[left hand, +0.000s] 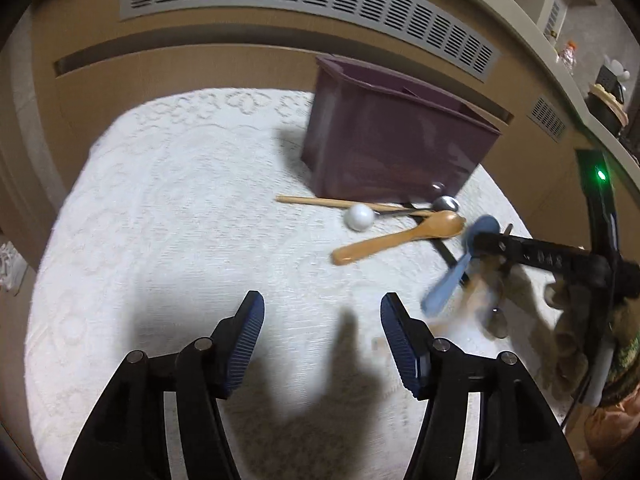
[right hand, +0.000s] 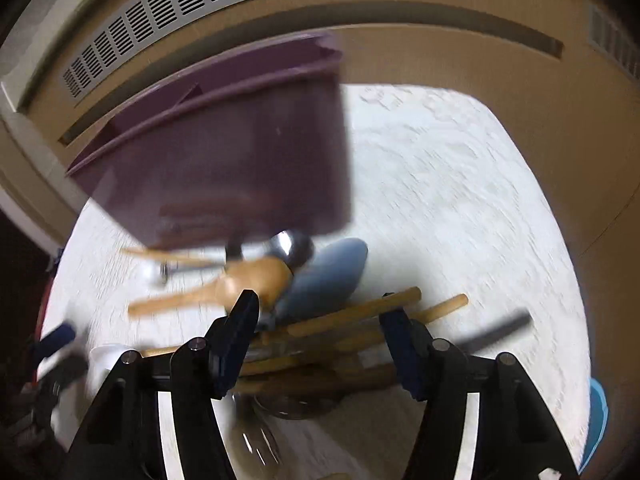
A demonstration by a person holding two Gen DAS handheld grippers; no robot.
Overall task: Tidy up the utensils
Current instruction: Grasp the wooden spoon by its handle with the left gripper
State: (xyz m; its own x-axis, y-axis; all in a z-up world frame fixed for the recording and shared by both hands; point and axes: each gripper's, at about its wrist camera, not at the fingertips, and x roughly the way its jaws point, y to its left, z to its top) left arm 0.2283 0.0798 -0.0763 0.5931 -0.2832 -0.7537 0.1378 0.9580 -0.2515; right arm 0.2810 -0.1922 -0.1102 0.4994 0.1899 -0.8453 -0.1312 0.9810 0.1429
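While the left gripper (left hand: 322,344) hangs with jaws apart over bare white cloth (left hand: 180,200), the right gripper (right hand: 320,334) spreads unclamped over blurred wooden handles (right hand: 352,312); beyond lie a blue spoon (right hand: 328,276), tan wooden spoon (left hand: 400,236) and purple bin (left hand: 392,148).

The left claw (left hand: 322,320) stood open above the white cloth-covered surface (left hand: 180,200), with nothing between its pads. Beside the purple bin (left hand: 392,148) lay an orange spoon (left hand: 400,236) and a blurred blue spoon (left hand: 460,268).
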